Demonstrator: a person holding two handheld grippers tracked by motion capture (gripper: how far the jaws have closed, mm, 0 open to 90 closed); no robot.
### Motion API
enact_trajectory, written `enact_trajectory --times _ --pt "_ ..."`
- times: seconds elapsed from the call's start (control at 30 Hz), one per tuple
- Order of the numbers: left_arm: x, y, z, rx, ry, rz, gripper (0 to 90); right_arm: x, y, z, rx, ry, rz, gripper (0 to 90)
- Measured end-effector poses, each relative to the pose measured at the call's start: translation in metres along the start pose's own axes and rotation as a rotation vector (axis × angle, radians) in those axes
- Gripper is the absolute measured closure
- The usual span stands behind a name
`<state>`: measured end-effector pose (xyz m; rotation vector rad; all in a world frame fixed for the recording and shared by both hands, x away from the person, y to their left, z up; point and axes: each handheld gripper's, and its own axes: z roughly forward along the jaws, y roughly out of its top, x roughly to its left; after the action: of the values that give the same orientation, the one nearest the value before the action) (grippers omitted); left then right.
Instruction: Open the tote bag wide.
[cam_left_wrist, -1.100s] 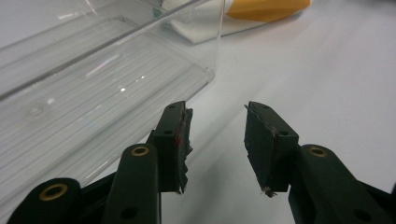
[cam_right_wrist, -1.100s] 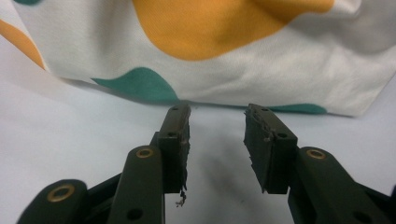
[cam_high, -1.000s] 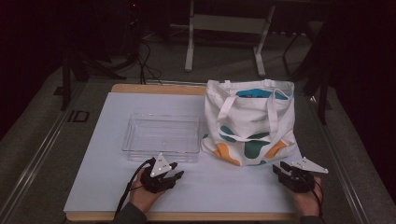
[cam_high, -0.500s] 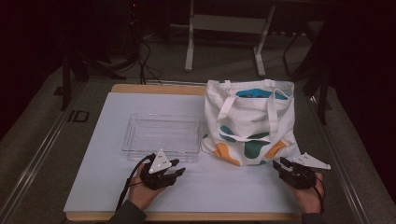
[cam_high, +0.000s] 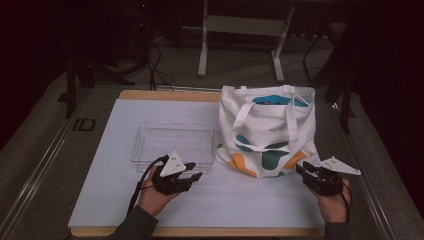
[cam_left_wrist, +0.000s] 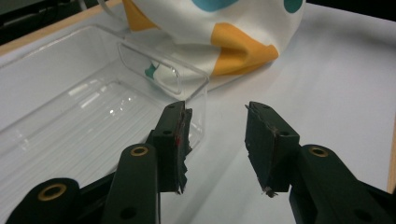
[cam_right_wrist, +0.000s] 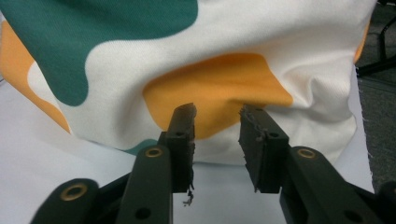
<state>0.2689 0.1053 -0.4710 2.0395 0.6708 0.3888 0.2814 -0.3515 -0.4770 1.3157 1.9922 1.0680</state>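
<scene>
— Cotton tote bag (cam_high: 269, 131) lies flat at the right of the table (cam_high: 125, 200), its opening and handles pointing to the far edge, long axis running away from the person.

— Which step?

— Approach, I think. The right gripper (cam_right_wrist: 217, 114), jaws just closing yet holding nothing, faces the bag's near corner. The left gripper (cam_left_wrist: 215, 112), half open and empty, hovers beside the clear tray (cam_high: 172, 142). Next, one must pinch the cloth.
</scene>
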Motion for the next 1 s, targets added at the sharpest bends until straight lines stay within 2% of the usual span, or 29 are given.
enact_trajectory --times 0.13,0.2,0.5,0.7,1.0 --pt "0.002 0.004 0.001 0.003 -0.003 0.006 58.3 0.001 0.006 0.001 0.005 -0.001 -0.021 70.5" --pt "0.004 0.006 0.001 -0.008 -0.006 -0.004 58.3 0.001 0.008 0.001 0.007 -0.003 -0.023 71.3" --pt "0.011 0.016 0.003 -0.007 -0.004 -0.003 58.3 -0.006 0.020 0.000 0.024 -0.028 -0.014 73.1" --pt "0.015 0.025 0.006 -0.016 -0.016 -0.015 58.5 -0.010 0.026 0.002 0.021 -0.034 -0.022 73.2" --pt "0.021 0.039 0.015 -0.023 -0.018 -0.009 58.5 -0.019 0.035 0.001 0.012 -0.050 -0.018 72.5"
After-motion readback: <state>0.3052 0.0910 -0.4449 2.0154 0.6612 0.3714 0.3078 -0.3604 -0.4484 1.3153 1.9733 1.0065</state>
